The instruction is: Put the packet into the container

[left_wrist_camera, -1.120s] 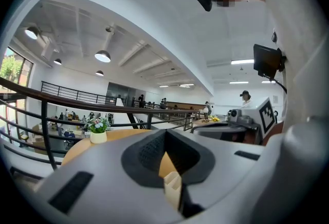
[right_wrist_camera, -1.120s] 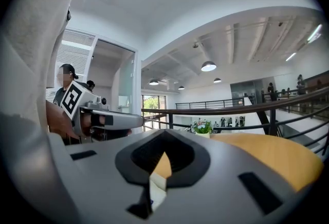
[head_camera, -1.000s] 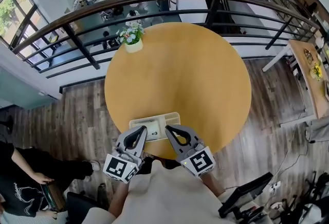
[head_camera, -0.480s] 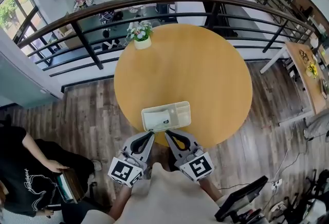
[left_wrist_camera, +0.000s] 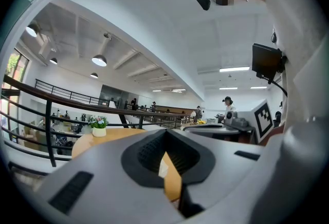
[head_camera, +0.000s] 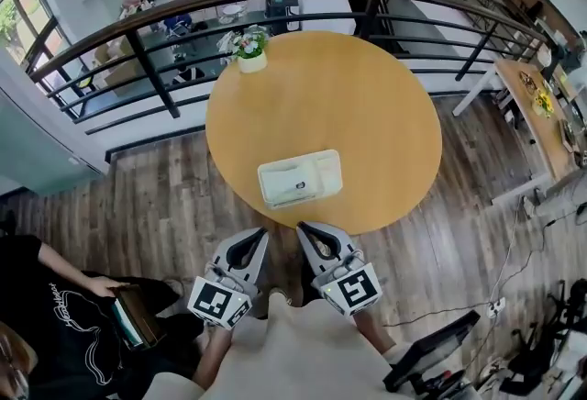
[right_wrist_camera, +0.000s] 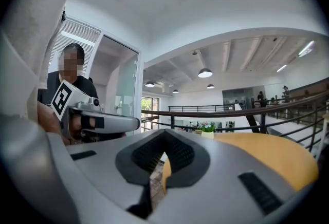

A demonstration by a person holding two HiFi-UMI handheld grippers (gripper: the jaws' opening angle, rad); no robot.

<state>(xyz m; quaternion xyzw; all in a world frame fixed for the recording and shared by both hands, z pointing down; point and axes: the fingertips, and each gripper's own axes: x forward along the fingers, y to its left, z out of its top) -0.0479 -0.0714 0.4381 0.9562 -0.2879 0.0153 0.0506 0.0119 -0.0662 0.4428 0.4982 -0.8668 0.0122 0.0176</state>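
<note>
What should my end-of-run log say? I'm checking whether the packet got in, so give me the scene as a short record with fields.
table: round, wooden
container: white, on the table's near part
packet: lying inside the container's larger compartment
flower pot: at the table's far edge
left tongs: shut, empty, off the table's near edge
right tongs: shut, empty, beside the left tongs

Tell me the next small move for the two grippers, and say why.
Likely just rest: lower the left gripper and right gripper and stop. Both are shut, empty and off the near edge of the round wooden table, and the white packet with a dark mark already seems to lie in the left part of the pale rectangular plastic container.
</note>
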